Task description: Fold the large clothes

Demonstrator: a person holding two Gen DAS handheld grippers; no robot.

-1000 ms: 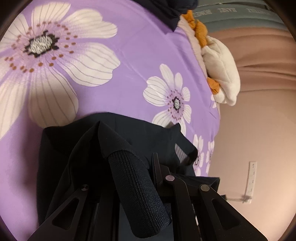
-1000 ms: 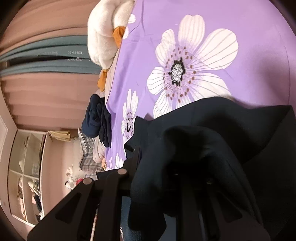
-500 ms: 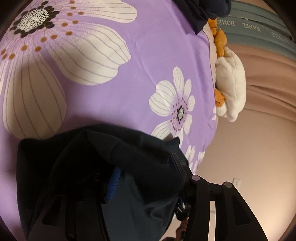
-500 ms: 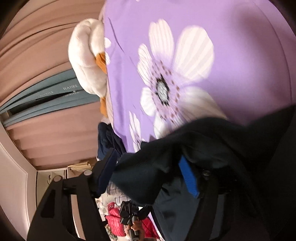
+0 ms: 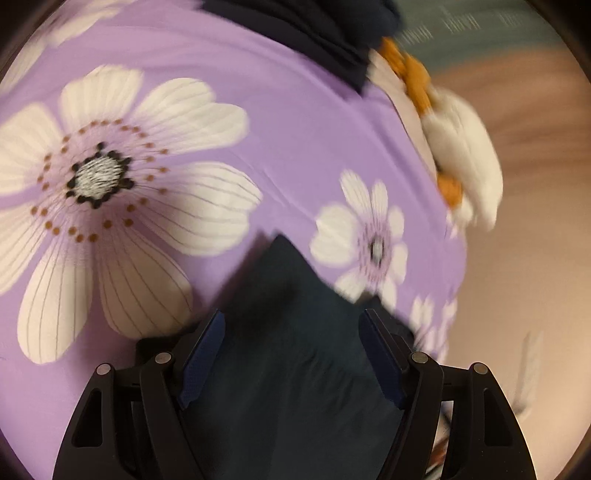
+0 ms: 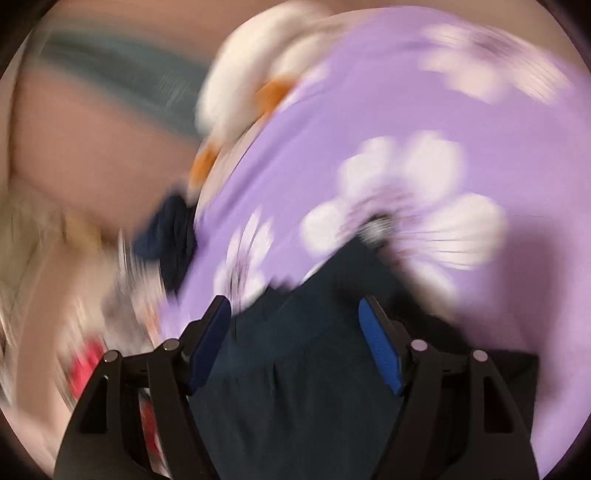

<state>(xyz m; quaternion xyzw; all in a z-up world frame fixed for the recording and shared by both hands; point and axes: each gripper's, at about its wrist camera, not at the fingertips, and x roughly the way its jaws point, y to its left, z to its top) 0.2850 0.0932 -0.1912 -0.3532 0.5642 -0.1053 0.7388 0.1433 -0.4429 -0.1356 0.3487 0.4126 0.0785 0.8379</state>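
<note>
**Operator A:** Report left gripper point(image 5: 291, 354) status.

**Operator B:** Its jaws have just been opening and stand wide apart. The dark garment point(image 5: 295, 369) lies between the blue pads point(image 5: 201, 354) without being pinched. It rests on the purple floral sheet point(image 5: 288, 147).

**Operator A:** Right gripper point(image 6: 295, 339)?

**Operator B:** Released as well, jaws spread. The same dark garment lies below and between them on the sheet. That view is heavily blurred.

**Operator A:** Surroundings?

**Operator B:** A white and orange plush toy point(image 5: 465, 158) sits at the sheet's edge, beside another dark cloth point(image 5: 314, 33).
</note>
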